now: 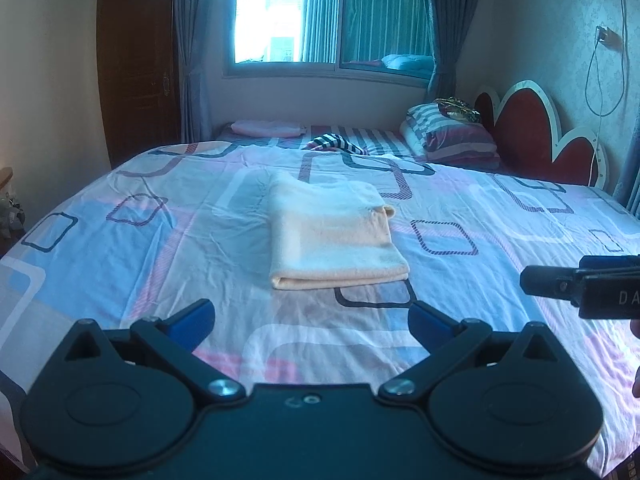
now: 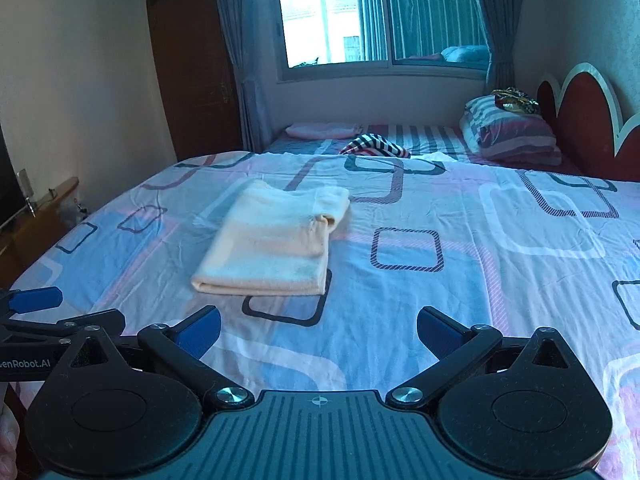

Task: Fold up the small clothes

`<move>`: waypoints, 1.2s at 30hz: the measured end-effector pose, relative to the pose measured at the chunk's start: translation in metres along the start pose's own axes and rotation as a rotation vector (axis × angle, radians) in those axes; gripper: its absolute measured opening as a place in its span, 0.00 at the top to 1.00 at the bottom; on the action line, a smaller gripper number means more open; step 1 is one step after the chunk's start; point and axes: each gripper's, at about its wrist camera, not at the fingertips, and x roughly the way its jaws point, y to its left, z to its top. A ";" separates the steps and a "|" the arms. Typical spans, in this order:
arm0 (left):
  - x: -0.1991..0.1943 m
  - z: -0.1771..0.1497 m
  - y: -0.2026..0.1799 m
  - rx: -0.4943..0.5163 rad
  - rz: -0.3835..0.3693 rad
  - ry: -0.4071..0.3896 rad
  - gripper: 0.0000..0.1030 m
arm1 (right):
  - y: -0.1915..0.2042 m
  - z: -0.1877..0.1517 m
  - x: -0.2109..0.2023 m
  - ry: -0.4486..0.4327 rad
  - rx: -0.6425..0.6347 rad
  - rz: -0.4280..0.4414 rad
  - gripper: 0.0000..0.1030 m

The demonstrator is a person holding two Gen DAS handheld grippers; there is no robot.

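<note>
A small cream garment (image 1: 332,236) lies folded into a neat rectangle on the patterned bedsheet (image 1: 120,248), fold edge toward me. My left gripper (image 1: 312,318) hovers just in front of it, blue pads spread wide, nothing between them. In the right wrist view the same garment (image 2: 272,244) lies ahead and to the left. My right gripper (image 2: 318,328) is open too, with only sheet between its fingers. The right gripper's body (image 1: 580,286) shows at the edge of the left view, and a fingertip of the left gripper (image 2: 34,300) shows at the left of the right view.
Striped pillows (image 1: 448,136) and a red scalloped headboard (image 1: 536,132) stand at the back right. A dark striped cloth (image 1: 336,144) and a pink folded item (image 1: 264,128) lie at the far side. A wooden wardrobe (image 1: 136,64) and a window (image 1: 328,16) are beyond.
</note>
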 end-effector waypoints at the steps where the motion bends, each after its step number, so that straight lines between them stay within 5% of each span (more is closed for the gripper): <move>1: -0.001 0.000 -0.001 0.004 -0.002 -0.001 0.01 | -0.001 0.001 -0.001 -0.003 0.003 0.000 0.00; 36: -0.006 0.007 -0.001 0.048 -0.001 -0.016 0.01 | -0.003 0.001 -0.010 -0.013 0.001 -0.007 0.00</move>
